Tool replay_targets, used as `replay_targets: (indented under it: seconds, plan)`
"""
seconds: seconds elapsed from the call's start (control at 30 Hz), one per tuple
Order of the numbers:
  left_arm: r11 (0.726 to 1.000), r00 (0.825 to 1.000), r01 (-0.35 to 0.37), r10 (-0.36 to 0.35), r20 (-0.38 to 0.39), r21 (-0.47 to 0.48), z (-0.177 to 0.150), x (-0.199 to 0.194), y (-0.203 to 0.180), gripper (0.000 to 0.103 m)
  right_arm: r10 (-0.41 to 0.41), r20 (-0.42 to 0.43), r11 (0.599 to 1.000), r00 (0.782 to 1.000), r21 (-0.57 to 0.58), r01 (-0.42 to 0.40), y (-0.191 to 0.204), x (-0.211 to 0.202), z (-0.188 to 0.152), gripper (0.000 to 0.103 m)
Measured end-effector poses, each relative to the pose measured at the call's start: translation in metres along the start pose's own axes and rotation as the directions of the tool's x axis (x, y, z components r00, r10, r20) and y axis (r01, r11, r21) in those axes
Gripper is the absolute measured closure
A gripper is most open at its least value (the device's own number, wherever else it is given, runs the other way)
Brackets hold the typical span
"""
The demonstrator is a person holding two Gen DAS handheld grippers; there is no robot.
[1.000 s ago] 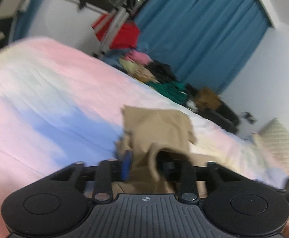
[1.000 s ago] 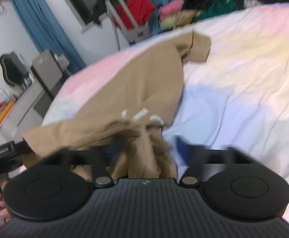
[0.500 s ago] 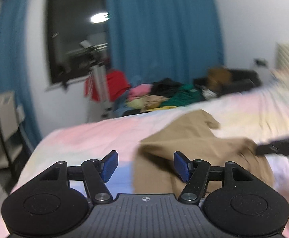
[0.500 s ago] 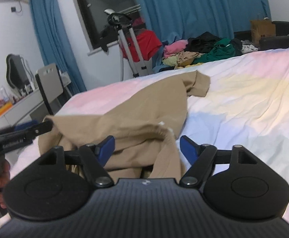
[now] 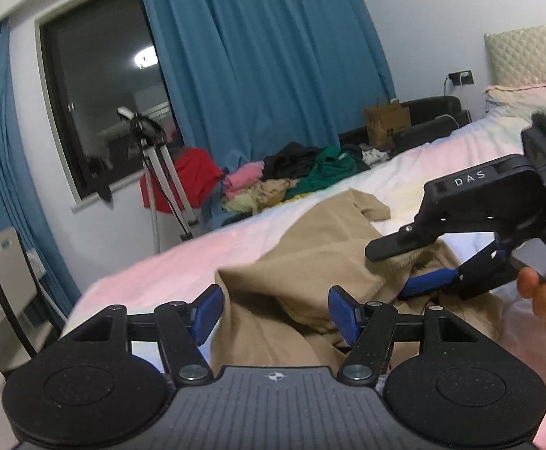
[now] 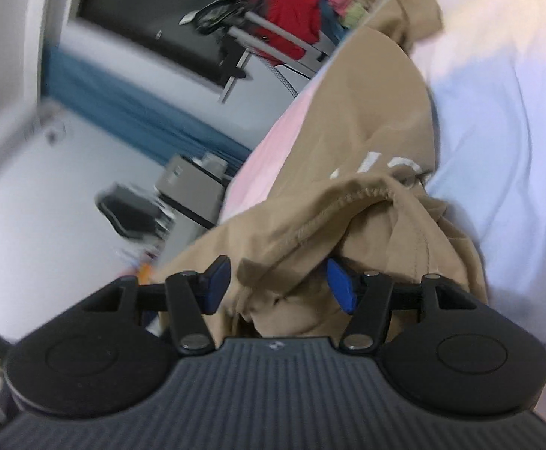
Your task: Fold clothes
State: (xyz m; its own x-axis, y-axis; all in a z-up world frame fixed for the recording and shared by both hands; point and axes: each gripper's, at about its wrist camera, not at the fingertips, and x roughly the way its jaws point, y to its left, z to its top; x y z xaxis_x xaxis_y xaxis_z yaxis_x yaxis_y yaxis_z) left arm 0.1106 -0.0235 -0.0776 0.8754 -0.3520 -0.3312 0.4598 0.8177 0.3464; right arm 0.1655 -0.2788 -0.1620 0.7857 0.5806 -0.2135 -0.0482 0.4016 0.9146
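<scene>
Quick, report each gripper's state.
Left gripper: open, holding nothing, over the tan garment.
Right gripper: open, garment fabric between its fingers, not clamped.

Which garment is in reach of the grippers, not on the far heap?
The tan garment, crumpled on the bed between both open grippers' fingers. The red, pink, black and green clothes sit piled beyond the bed's far edge.

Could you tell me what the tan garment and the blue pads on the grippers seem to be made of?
Tan garment: soft matte knit, probably cotton jersey; it drapes in folds and shows a stitched hem. Blue pads: matte, likely rubber or soft plastic, though the look leaves that open.
</scene>
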Motion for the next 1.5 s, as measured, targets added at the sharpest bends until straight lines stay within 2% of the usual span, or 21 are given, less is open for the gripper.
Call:
replay_targets:
  seconds: [0.13, 0.2, 0.27, 0.33, 0.43, 0.5, 0.57, 0.67, 0.7, 0.77, 0.83, 0.9, 0.97, 1.07, 1.13, 1.2, 1.3, 1.4, 1.5]
  plan:
    - [1.000, 0.998, -0.005, 0.005, 0.062, -0.006, 0.008, -0.018, 0.003, 0.038, 0.168, 0.021, 0.984, 0.986, 0.059, -0.169, 0.006, -0.010, 0.003, 0.043]
    - [1.000, 0.995, 0.010, -0.013, 0.099, 0.026, 0.010, -0.029, -0.004, 0.038, 0.250, 0.036, 0.964, 0.968, 0.084, -0.252, 0.009, -0.015, 0.004, 0.043]
    - [0.997, 0.990, 0.020, -0.030, 0.137, 0.075, 0.010, -0.039, -0.015, 0.038, 0.346, 0.040, 0.935, 0.937, 0.067, -0.348, 0.024, -0.023, 0.003, 0.042]
    - [0.990, 0.988, 0.029, -0.049, 0.147, 0.135, 0.007, -0.041, -0.032, 0.038, 0.398, 0.039, 0.916, 0.916, 0.039, -0.400, 0.035, -0.029, 0.002, 0.042]
    - [0.977, 0.992, 0.020, -0.046, 0.118, 0.211, 0.001, -0.030, -0.057, 0.039, 0.448, 0.035, 0.894, 0.893, 0.002, -0.448, 0.047, -0.035, 0.003, 0.042]
    - [0.967, 0.994, -0.023, -0.005, 0.110, 0.254, -0.004, -0.017, -0.069, 0.039, 0.464, 0.039, 0.885, 0.885, 0.001, -0.465, 0.050, -0.038, 0.006, 0.042]
    - [0.947, 0.991, -0.106, 0.077, 0.106, 0.305, -0.010, -0.004, -0.080, 0.039, 0.475, 0.046, 0.880, 0.879, 0.013, -0.476, 0.050, -0.041, 0.008, 0.042]
    - [0.897, 0.974, -0.224, 0.190, 0.125, 0.382, -0.018, 0.012, -0.093, 0.039, 0.483, 0.051, 0.874, 0.874, 0.020, -0.485, 0.049, -0.043, 0.009, 0.042]
    - [0.890, 0.970, -0.242, 0.208, 0.128, 0.387, -0.019, 0.014, -0.094, 0.039, 0.483, 0.054, 0.875, 0.874, 0.017, -0.484, 0.049, -0.044, 0.009, 0.042]
    - [0.897, 0.968, -0.248, 0.219, 0.121, 0.365, -0.018, 0.015, -0.089, 0.041, 0.471, 0.054, 0.881, 0.880, 0.012, -0.472, 0.047, -0.044, 0.009, 0.042]
    - [0.912, 0.969, -0.246, 0.222, 0.110, 0.328, -0.014, 0.016, -0.081, 0.050, 0.458, 0.055, 0.888, 0.887, 0.008, -0.459, 0.045, -0.043, 0.008, 0.042]
    - [0.937, 0.973, -0.228, 0.209, 0.099, 0.266, -0.008, 0.011, -0.070, 0.066, 0.446, 0.055, 0.895, 0.894, 0.003, -0.446, 0.044, -0.043, 0.007, 0.042]
    - [0.958, 0.979, -0.202, 0.190, 0.078, 0.204, -0.002, 0.009, -0.057, 0.091, 0.430, 0.054, 0.902, 0.901, -0.003, -0.431, 0.042, -0.042, 0.006, 0.042]
    - [0.987, 0.990, -0.129, 0.123, 0.063, 0.094, 0.007, 0.001, -0.037, 0.102, 0.404, 0.051, 0.915, 0.914, -0.020, -0.403, 0.041, -0.041, 0.006, 0.042]
    - [0.998, 0.997, -0.054, 0.052, 0.061, 0.022, 0.016, -0.011, -0.020, 0.103, 0.373, 0.058, 0.928, 0.926, -0.029, -0.372, 0.040, -0.042, 0.004, 0.042]
    - [0.998, 0.997, 0.009, -0.005, 0.071, -0.059, 0.021, -0.023, -0.002, 0.103, 0.327, 0.073, 0.945, 0.942, -0.037, -0.325, 0.037, -0.042, 0.003, 0.042]
    - [0.978, 0.992, 0.099, -0.082, 0.097, -0.186, 0.027, -0.041, 0.025, 0.103, 0.288, 0.088, 0.958, 0.954, -0.023, -0.287, 0.032, -0.043, 0.001, 0.042]
    - [0.953, 0.988, 0.138, -0.112, 0.110, -0.269, 0.029, -0.054, 0.047, 0.103, 0.285, 0.072, 0.958, 0.956, 0.000, -0.286, 0.029, -0.039, -0.003, 0.042]
    - [0.962, 0.991, 0.118, -0.098, 0.094, -0.248, 0.031, -0.056, 0.051, 0.103, 0.278, 0.048, 0.960, 0.959, 0.015, -0.279, 0.030, -0.035, -0.010, 0.042]
